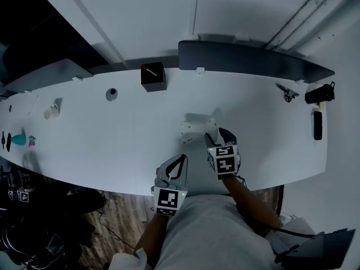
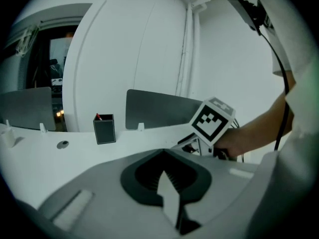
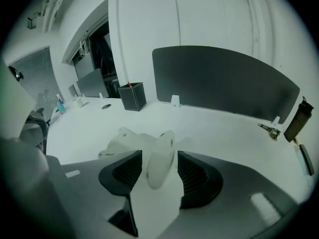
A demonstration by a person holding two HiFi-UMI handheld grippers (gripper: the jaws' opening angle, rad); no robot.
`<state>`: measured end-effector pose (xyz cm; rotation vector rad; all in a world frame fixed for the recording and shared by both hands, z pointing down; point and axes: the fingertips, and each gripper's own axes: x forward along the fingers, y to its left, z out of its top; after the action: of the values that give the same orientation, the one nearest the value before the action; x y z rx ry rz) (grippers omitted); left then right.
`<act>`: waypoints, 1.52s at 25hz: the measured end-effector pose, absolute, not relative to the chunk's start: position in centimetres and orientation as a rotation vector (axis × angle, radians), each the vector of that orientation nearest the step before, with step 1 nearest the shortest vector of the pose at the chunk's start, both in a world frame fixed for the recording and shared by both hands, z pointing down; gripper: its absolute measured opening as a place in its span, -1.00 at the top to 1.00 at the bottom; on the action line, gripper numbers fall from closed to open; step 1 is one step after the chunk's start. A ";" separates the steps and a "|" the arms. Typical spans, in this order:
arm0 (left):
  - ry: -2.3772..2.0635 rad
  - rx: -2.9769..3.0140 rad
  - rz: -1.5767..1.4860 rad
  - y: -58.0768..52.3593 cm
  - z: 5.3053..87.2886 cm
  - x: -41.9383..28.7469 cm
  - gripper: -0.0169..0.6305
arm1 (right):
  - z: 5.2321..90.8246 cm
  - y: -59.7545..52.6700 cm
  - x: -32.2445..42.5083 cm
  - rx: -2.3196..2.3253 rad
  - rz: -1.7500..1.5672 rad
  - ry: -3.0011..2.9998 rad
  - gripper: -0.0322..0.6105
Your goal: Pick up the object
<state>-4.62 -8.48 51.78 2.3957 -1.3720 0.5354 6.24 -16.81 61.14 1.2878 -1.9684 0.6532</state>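
Two right gripper (image 3: 159, 158) jaws pinch the white object (image 3: 124, 143), fin upright; left gripper (image 2: 162, 172) closed, empty.

The right hand-held gripper (image 1: 216, 136) covers the near side of the white object (image 1: 196, 126) in the head view, and in the right gripper view the object's lower part is lost behind the jaws. The desk (image 1: 112, 145) is cut off by the head view's left edge. There the small teal thing (image 1: 18, 139) is too small to tell.
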 end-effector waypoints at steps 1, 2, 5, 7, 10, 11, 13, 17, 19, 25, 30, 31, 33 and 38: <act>-1.369 2.393 0.529 -8.6 51.8 -4.9 0.94 | 61.6 -17.0 6.2 1.288 0.664 -1.954 0.20; -1.365 2.391 0.526 -8.6 51.9 -5.1 0.94 | 62.0 -17.2 6.1 1.289 0.679 -1.940 0.20; -1.349 2.387 0.516 -8.7 52.3 -5.4 0.94 | 62.6 -17.6 5.9 1.311 0.720 -1.932 0.21; -1.342 2.385 0.509 -8.9 52.4 -5.5 0.94 | 62.6 -17.9 5.8 1.317 0.717 -1.941 0.24; -1.344 2.387 0.497 -9.4 52.4 -5.7 0.94 | 62.6 -18.1 5.8 1.263 0.660 -1.952 0.35; -1.344 2.386 0.493 -9.4 52.3 -5.7 0.94 | 62.6 -18.1 5.7 1.239 0.641 -1.960 0.35; -1.341 2.385 0.493 -9.5 52.3 -5.7 0.94 | 62.4 -18.1 5.6 1.202 0.601 -1.980 0.36; -1.343 2.396 0.505 -9.7 52.3 -5.7 0.94 | 61.0 -18.3 5.0 1.124 0.396 -2.041 0.37; -1.329 2.397 0.503 -9.8 52.3 -5.8 0.94 | 59.7 -18.2 4.4 1.081 0.285 -2.085 0.37; -1.203 2.388 0.427 -10.5 51.8 -6.2 0.94 | 54.7 -16.5 3.6 0.965 -0.032 -2.183 0.38; -1.061 2.399 0.400 -10.8 51.4 -6.1 0.56 | 50.1 -14.0 2.1 0.805 -0.487 -2.183 0.39; -1.023 2.423 0.382 -10.8 51.0 -5.7 0.52 | 49.2 -13.3 1.7 0.770 -0.554 -2.197 0.39; -0.927 2.483 0.362 -10.5 50.3 -4.6 0.45 | 47.4 -12.0 0.7 0.703 -0.659 -2.230 0.39; -0.742 2.580 0.359 -9.5 49.3 -2.8 0.18 | 44.4 -9.9 -0.5 0.559 -0.916 -2.220 0.39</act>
<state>-2.80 -9.48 49.25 2.5798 -0.7423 0.3586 -0.46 -9.86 44.40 0.5595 -2.2200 -0.9163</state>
